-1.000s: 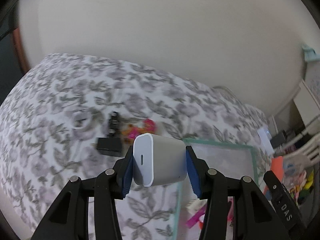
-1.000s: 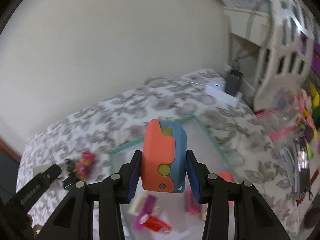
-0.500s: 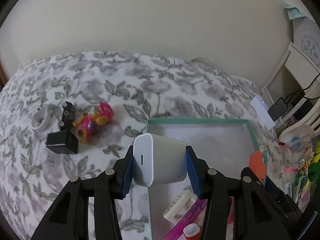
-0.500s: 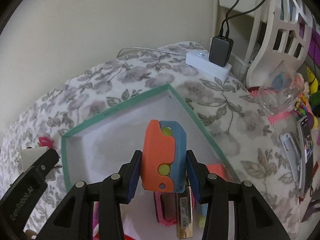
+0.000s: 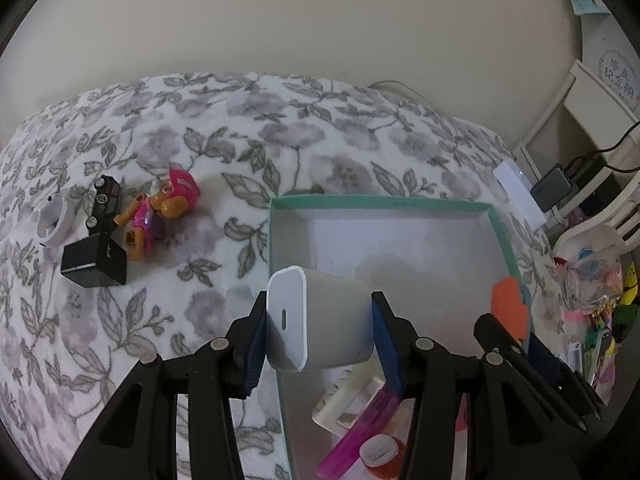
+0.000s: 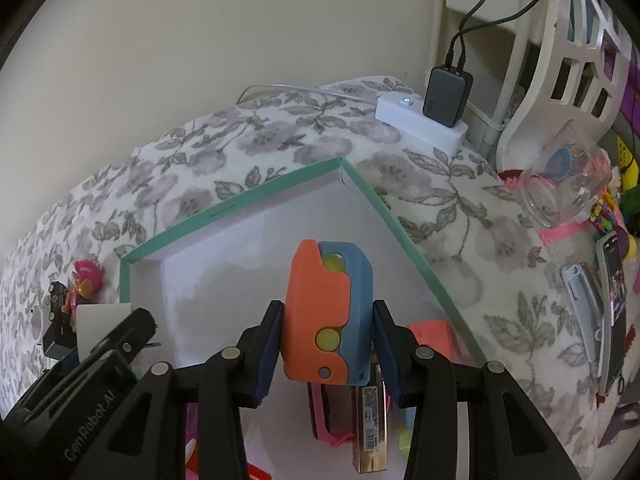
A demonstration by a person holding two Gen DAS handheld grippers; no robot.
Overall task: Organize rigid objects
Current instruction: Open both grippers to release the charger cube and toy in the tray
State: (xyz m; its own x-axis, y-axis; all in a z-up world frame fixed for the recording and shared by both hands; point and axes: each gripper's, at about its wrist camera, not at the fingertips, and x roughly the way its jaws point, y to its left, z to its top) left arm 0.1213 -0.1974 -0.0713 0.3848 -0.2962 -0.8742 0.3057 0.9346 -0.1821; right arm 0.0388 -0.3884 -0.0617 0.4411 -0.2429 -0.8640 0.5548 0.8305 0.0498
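My left gripper [image 5: 318, 326] is shut on a white charger block [image 5: 316, 322], held over the left wall of the green-rimmed white box [image 5: 380, 203]. My right gripper [image 6: 326, 338] is shut on an orange and blue toy [image 6: 326, 312] above the box's white floor [image 6: 248, 248]. The orange toy [image 5: 508, 306] and the right gripper's black fingers [image 5: 516, 360] show at the right in the left wrist view. In the box's near end lie a white comb-like piece [image 5: 346, 398], a pink stick [image 5: 360, 428] and a brown tube [image 6: 370, 428].
On the floral cover left of the box lie a pink toy figure [image 5: 160, 210], a black cube [image 5: 96, 266], a black studded strip [image 5: 102, 202] and a white ring [image 5: 54, 220]. A white power strip with a dark adapter [image 6: 444, 98] sits behind the box. Clutter and a white chair [image 6: 568, 60] stand at the right.
Both grippers have come down toward the box with their loads still held. The box and the toys on the cover look larger and closer; most of the drop came in the first half second.
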